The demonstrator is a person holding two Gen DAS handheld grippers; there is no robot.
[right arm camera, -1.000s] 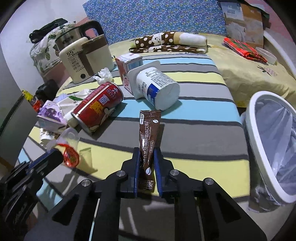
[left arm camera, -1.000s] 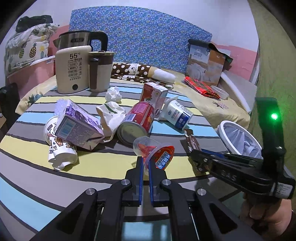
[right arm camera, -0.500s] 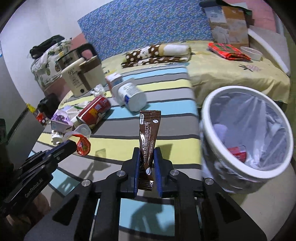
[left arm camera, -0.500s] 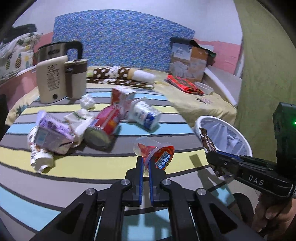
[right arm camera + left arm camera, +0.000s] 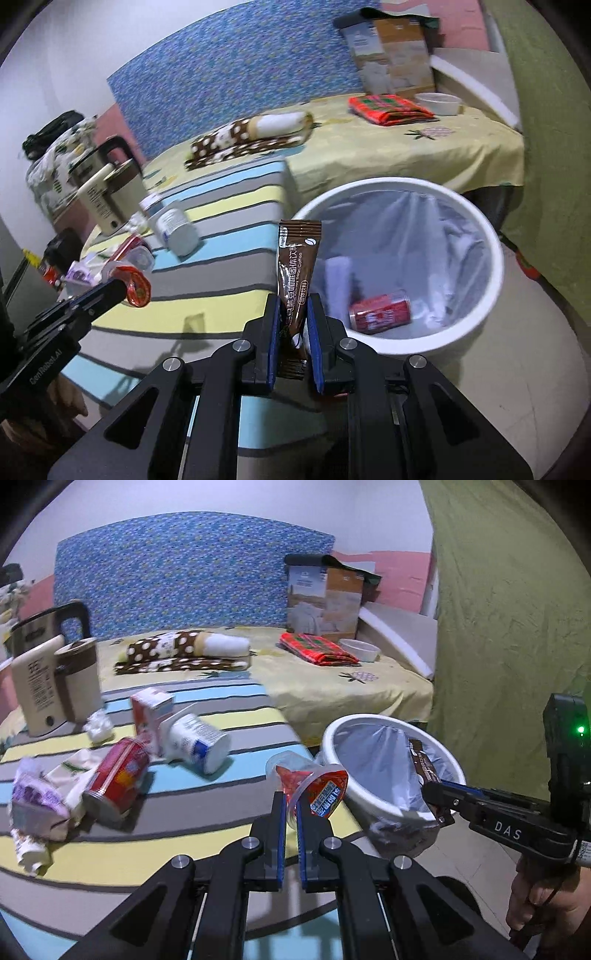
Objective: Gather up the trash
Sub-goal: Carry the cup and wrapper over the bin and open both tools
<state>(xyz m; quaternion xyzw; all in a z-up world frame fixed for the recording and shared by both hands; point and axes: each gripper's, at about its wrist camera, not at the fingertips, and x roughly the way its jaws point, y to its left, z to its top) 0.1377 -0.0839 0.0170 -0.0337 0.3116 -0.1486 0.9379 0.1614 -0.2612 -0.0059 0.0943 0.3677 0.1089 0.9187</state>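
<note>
Left gripper [image 5: 290,806], jaws pinching one clear plastic cup [image 5: 310,788] with a peeled red foil lid; right gripper [image 5: 292,320] clamping one glossy brown coffee sachet [image 5: 296,264] before a round white bin [image 5: 491,280] holding one red can [image 5: 380,312].

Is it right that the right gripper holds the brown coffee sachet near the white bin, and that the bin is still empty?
Not quite. The right gripper does hold the coffee sachet near the white bin, but the bin is not empty: the right wrist view shows a red can lying inside.
</note>
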